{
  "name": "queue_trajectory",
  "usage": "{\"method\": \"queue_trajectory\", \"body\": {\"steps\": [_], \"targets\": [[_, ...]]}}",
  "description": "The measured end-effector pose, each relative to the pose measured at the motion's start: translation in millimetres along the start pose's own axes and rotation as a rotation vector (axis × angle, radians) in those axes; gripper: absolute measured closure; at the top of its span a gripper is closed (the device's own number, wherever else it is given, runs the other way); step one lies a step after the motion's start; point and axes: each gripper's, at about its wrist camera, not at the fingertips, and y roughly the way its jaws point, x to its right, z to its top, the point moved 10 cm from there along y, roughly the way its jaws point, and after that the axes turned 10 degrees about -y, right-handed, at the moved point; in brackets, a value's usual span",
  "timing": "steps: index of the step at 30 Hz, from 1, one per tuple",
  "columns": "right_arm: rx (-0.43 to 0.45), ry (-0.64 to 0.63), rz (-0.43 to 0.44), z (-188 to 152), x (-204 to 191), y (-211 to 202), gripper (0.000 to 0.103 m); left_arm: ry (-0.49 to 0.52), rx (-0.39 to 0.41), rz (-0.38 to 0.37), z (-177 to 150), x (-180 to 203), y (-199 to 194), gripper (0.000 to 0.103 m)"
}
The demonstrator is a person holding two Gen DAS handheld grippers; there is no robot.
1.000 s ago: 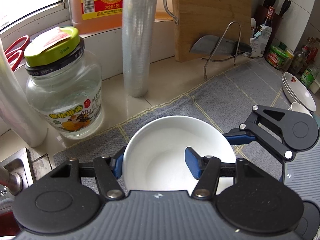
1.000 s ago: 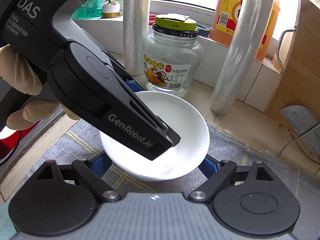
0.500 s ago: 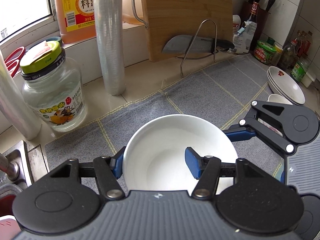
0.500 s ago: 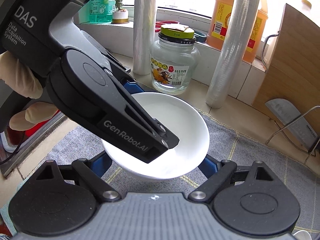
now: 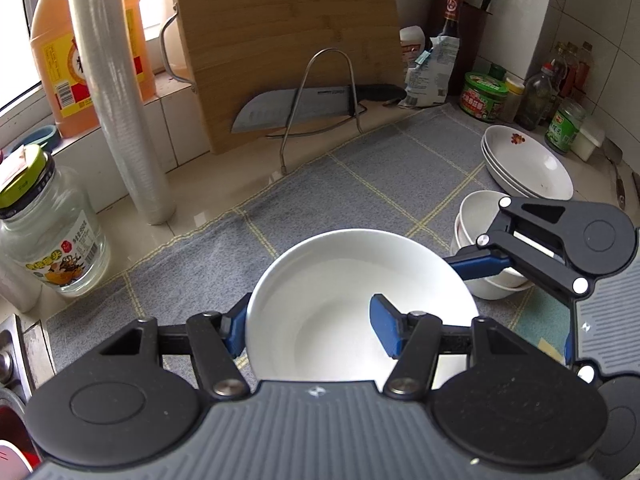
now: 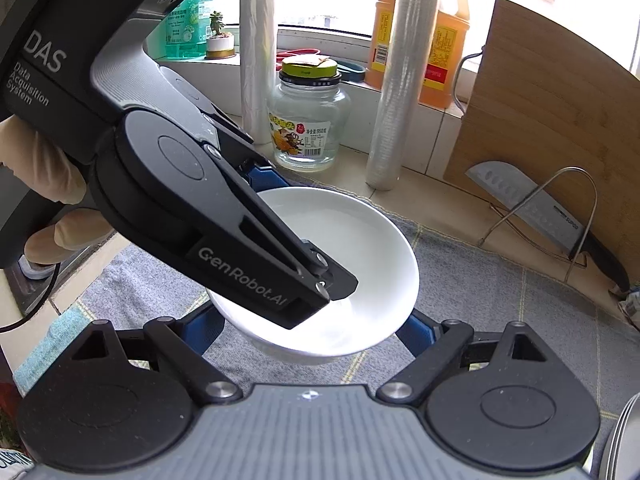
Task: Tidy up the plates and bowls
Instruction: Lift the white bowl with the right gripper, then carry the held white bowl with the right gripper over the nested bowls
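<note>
A white bowl [image 5: 320, 280] hangs just above the grey mat [image 5: 360, 184], gripped from two sides. My left gripper [image 5: 308, 328] is shut on its near wall, one blue pad outside the rim and one inside. In the right wrist view the bowl [image 6: 360, 240] sits between the pads of my right gripper [image 6: 308, 328], which clasp its lower body; my left gripper [image 6: 296, 232] reaches in from the upper left. One right finger [image 5: 476, 262] touches the bowl's right side. Stacked small white bowls [image 5: 476, 216] and stacked white plates [image 5: 528, 168] stand to the right.
A glass jar [image 5: 52, 240] and a cling-film roll [image 5: 120, 120] stand at the left. Behind the mat are a cutting board [image 5: 288, 40] and a knife on a wire rack [image 5: 288, 108]. Condiment jars [image 5: 484, 96] crowd the far right corner. A sink edge [image 5: 12, 360] lies at left.
Both grippers carried the bowl to the right along the counter and slightly up. The jar and roll slid away to the left; the stacked bowls and plates came nearer.
</note>
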Motion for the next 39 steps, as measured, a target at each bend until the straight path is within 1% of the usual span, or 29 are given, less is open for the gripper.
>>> {"method": "queue_trajectory", "body": {"steps": [10, 19, 29, 36, 39], "targets": [[-0.003, 0.042, -0.076, -30, 33, -40, 0.009, 0.085, 0.011, -0.055, 17, 64, 7, 0.043], [-0.009, 0.092, -0.155, -57, 66, -70, 0.009, 0.163, 0.014, -0.115, 37, 112, 20, 0.043], [-0.034, 0.16, -0.24, -85, 102, -88, 0.009, 0.235, -0.001, -0.186, 53, 159, 40, 0.043], [-0.062, 0.211, -0.274, -106, 122, -94, 0.009, 0.268, -0.037, -0.228, 57, 187, 64, 0.043], [-0.072, 0.238, -0.28, -115, 130, -92, 0.009, 0.281, -0.045, -0.232, 58, 194, 70, 0.043]]}}
